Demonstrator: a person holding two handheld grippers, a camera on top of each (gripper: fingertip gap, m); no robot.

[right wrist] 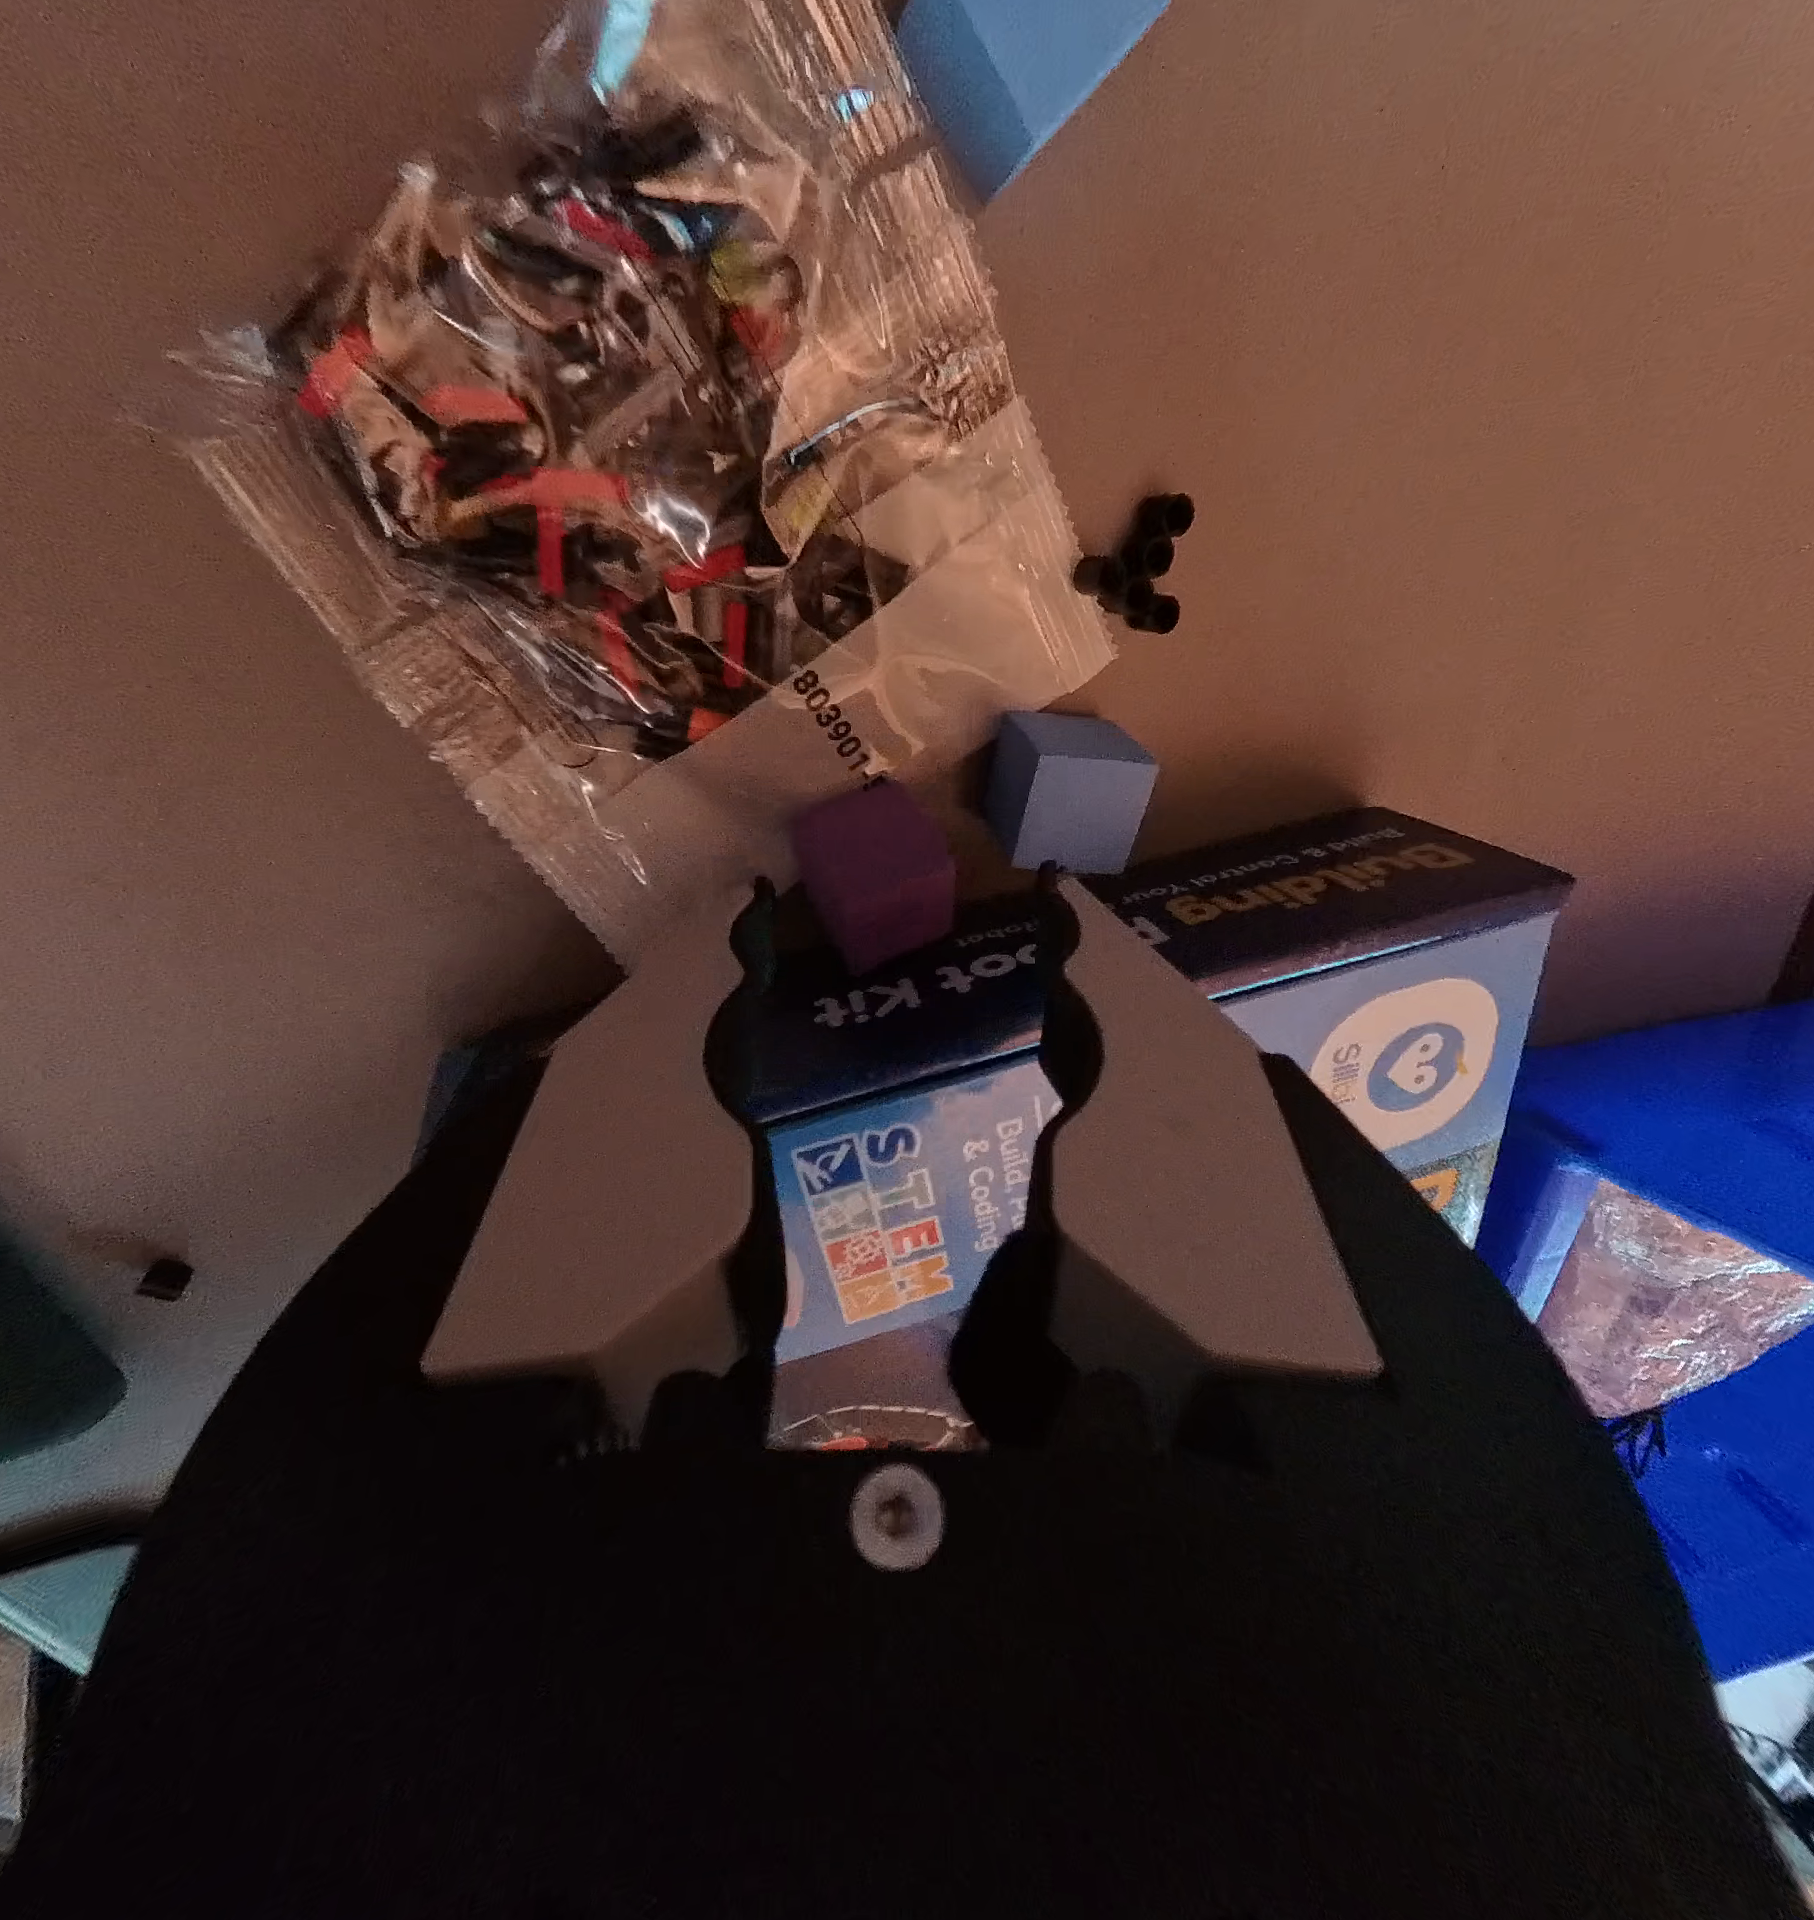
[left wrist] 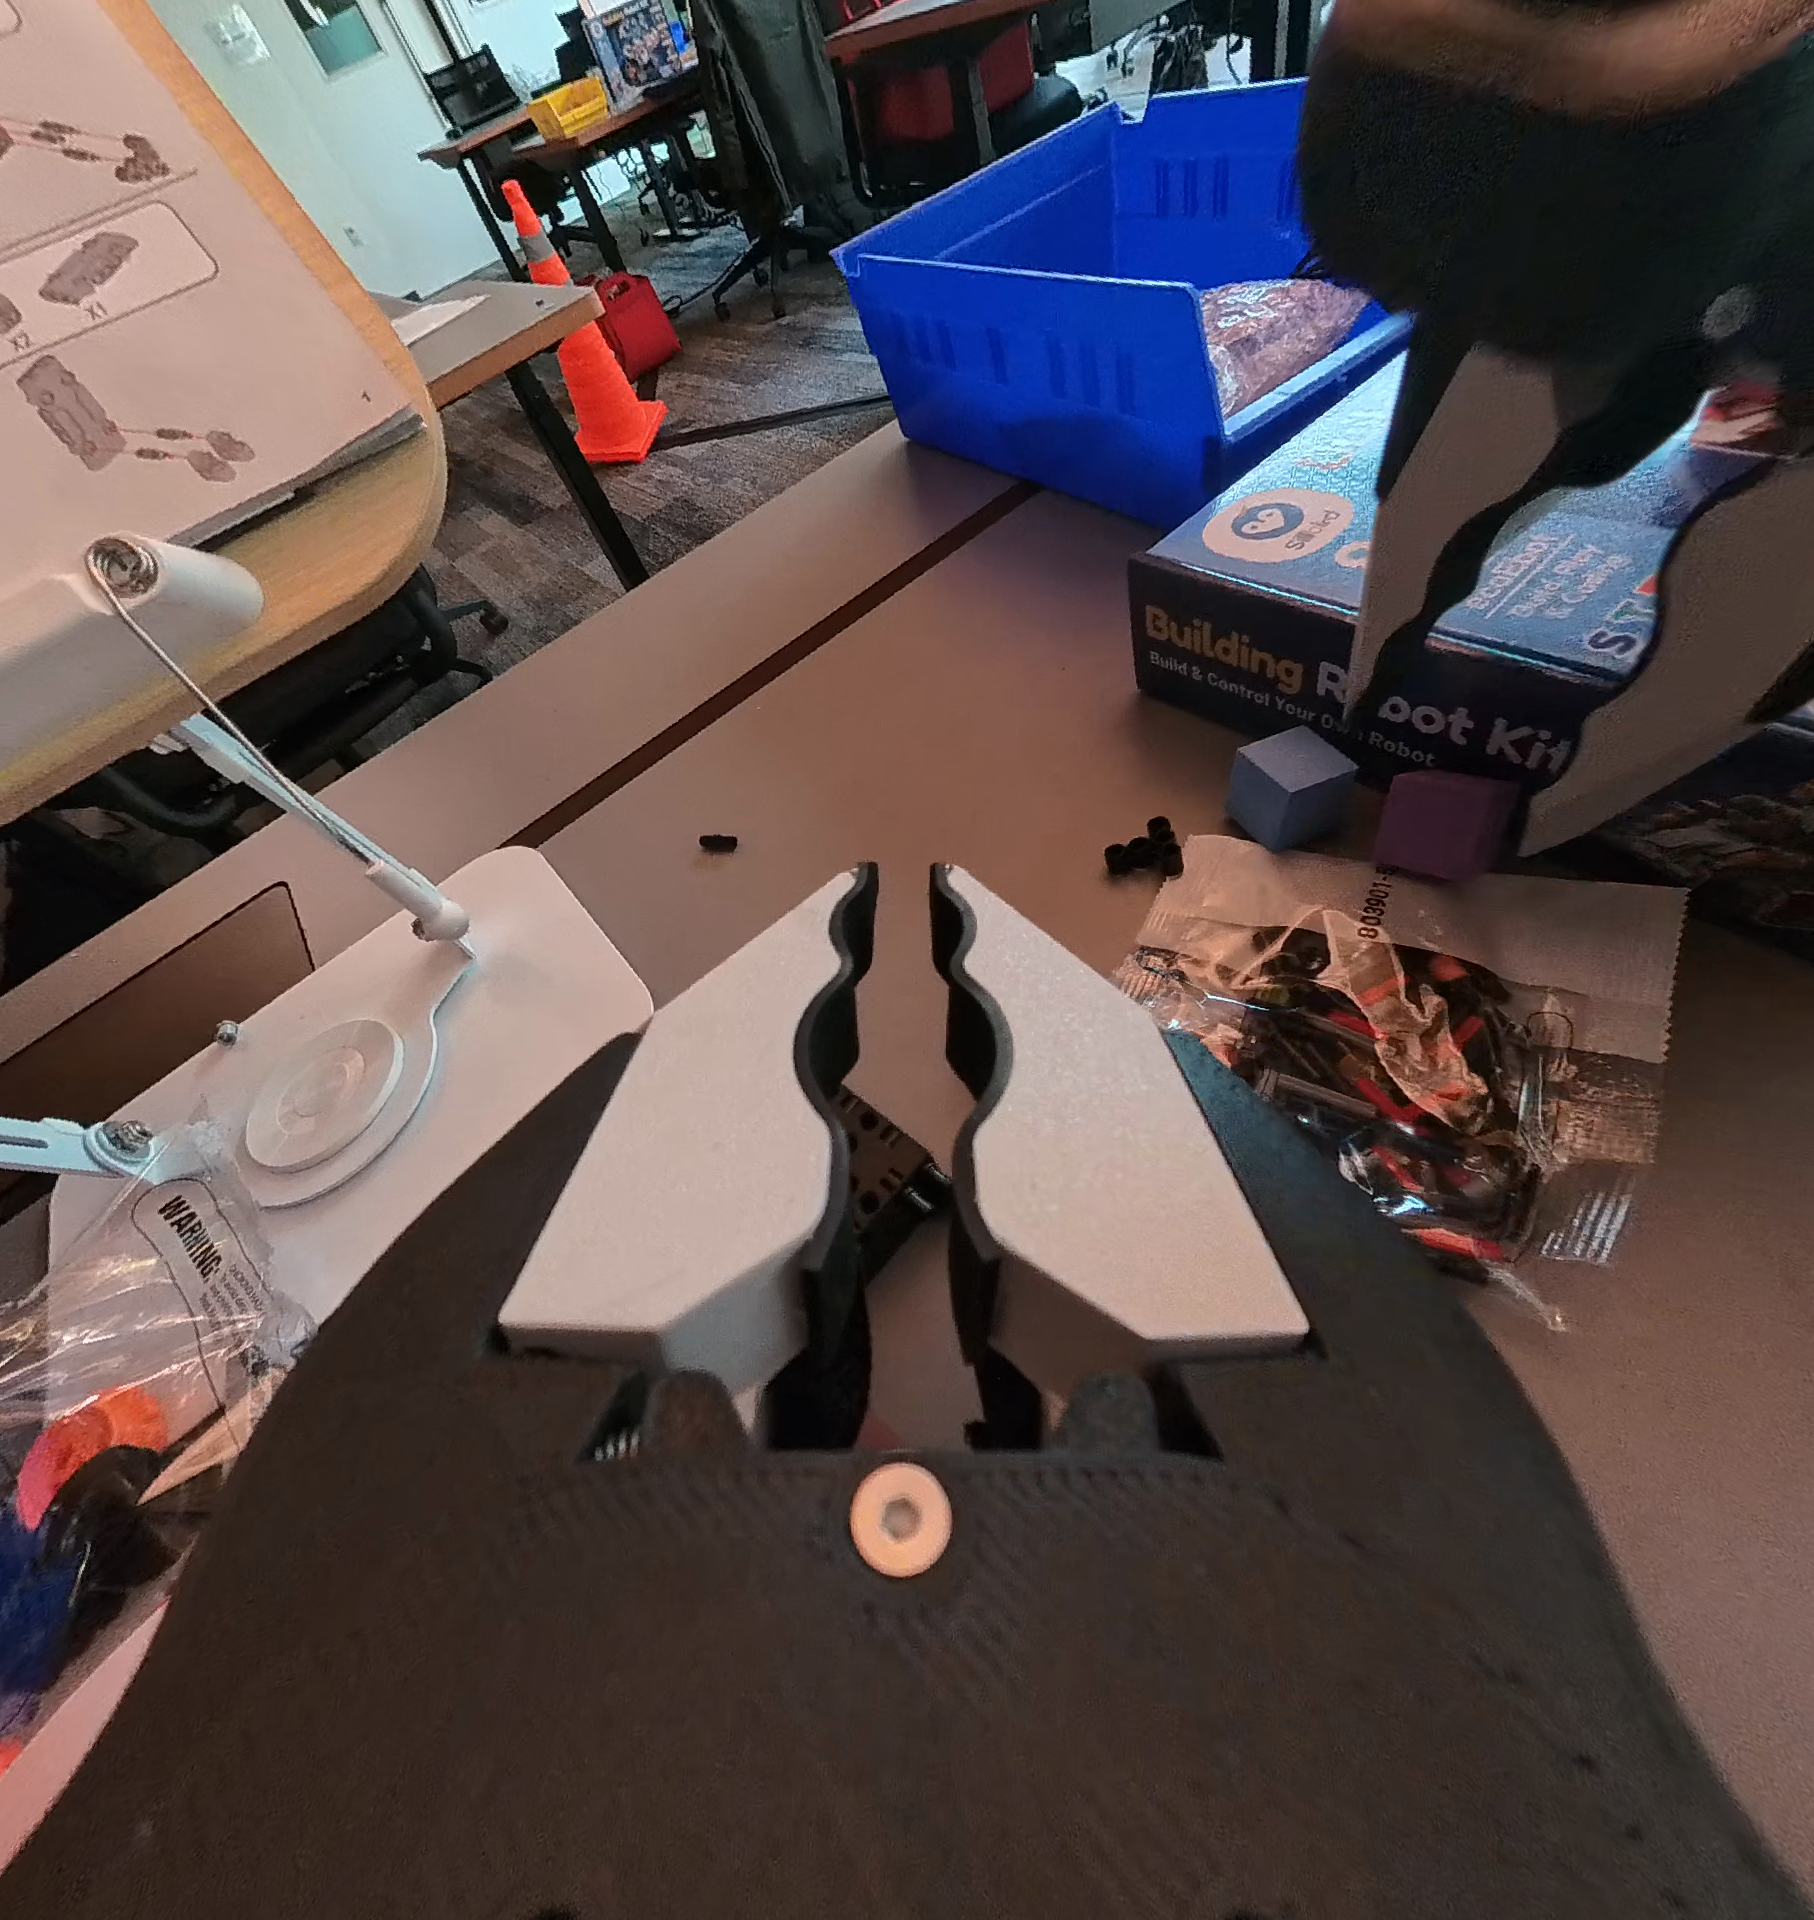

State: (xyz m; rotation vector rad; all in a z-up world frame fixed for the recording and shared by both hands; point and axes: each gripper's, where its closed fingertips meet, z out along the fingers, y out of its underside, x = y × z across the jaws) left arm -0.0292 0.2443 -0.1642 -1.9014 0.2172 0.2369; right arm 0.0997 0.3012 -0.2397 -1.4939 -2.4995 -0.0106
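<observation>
A crinkled, glossy clear plastic bag (left wrist: 1402, 1081) lies on the smooth matt brown table (left wrist: 778, 748), near matt foam-like blue (left wrist: 1287, 784) and purple cubes (left wrist: 1443, 821).

I work in an office lab. Desks (left wrist: 570, 135) and rolling chairs (left wrist: 944, 114) fill the carpeted room. An orange cone (left wrist: 591, 353) stands beside them.

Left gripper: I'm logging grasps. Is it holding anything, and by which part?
The left gripper seems shut on a black part, pinched by its sides deep between the fingers, well behind the tips.
</observation>
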